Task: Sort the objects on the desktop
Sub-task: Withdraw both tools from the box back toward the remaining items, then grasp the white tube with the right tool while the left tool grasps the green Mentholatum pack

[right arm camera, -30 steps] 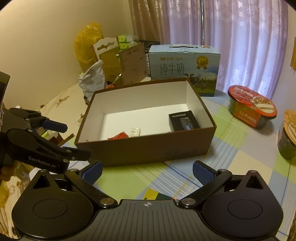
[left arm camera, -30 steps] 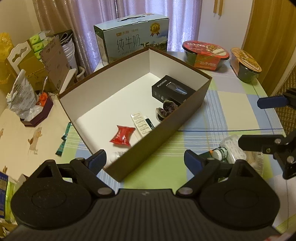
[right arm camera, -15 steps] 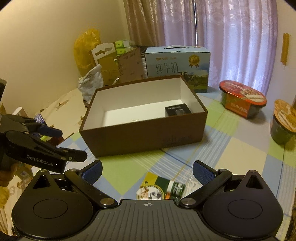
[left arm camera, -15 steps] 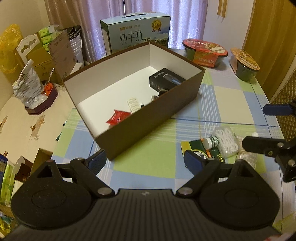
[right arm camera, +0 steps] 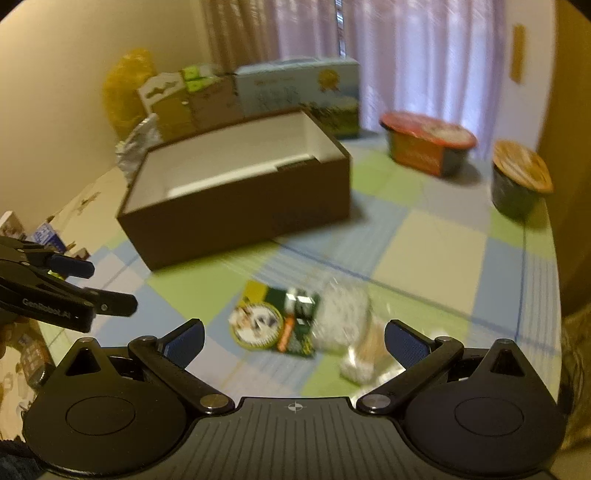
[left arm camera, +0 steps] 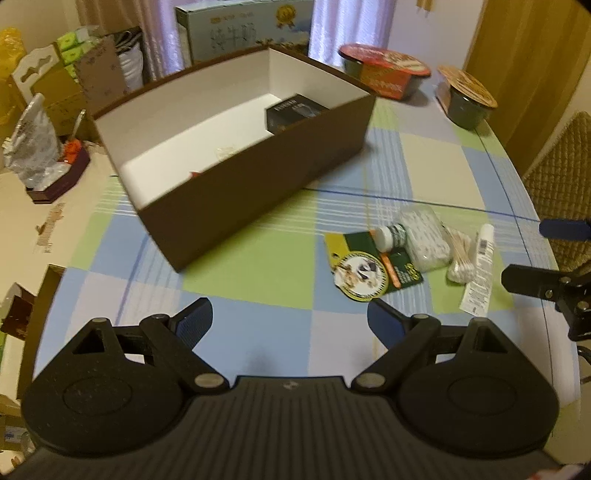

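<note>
A brown box (left arm camera: 258,173) with a white inside stands on the checked tablecloth and holds a small black box (left arm camera: 295,109). Nearer, to the right, lies a pile: a green card with a round picture (left arm camera: 364,269), a small bottle (left arm camera: 391,234), a clear case of white bits (left arm camera: 424,236), a bunch of cotton swabs (left arm camera: 460,254) and a white tube (left arm camera: 480,266). My left gripper (left arm camera: 291,321) hangs open over bare cloth, left of the pile. My right gripper (right arm camera: 295,338) is open above the blurred card (right arm camera: 273,321) and case (right arm camera: 343,314), gripping nothing.
Two instant-noodle bowls (left arm camera: 384,70) (left arm camera: 467,96) and a milk carton (left arm camera: 243,26) stand beyond the box. A wicker chair (left arm camera: 554,158) is past the table's right edge. Bags and cartons crowd the left side (left arm camera: 40,140). Each gripper shows at the other view's edge.
Both grippers have drawn back from the box toward the near side and sunk lower. The pile of small items has come into view in front of them. Both stayed open.
</note>
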Action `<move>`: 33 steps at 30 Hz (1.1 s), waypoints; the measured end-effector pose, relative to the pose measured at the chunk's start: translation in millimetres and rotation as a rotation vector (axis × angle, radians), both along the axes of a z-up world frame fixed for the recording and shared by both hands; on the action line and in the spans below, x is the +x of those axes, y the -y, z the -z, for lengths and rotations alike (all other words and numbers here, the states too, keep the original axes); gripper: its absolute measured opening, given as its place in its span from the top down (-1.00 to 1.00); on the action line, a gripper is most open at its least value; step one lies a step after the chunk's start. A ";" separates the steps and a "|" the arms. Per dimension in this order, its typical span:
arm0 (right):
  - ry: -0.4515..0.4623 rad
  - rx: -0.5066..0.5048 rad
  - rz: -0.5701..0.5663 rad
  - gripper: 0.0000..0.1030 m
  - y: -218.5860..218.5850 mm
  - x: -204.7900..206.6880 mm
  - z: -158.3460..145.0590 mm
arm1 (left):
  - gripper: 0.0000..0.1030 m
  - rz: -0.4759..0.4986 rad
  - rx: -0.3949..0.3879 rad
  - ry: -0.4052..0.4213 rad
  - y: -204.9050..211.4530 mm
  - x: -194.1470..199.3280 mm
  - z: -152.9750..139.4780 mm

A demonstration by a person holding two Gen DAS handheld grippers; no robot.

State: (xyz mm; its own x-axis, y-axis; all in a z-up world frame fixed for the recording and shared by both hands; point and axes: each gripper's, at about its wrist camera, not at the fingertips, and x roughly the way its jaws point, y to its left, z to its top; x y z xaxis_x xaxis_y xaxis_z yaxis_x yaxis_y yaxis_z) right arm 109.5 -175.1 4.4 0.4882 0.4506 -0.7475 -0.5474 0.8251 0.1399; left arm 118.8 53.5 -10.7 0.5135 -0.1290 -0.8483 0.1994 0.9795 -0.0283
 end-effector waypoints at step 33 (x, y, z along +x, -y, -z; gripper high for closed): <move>-0.131 0.034 0.543 0.27 60.2 42.7 91.2 | -0.46 0.382 0.034 0.042 82.5 86.3 72.5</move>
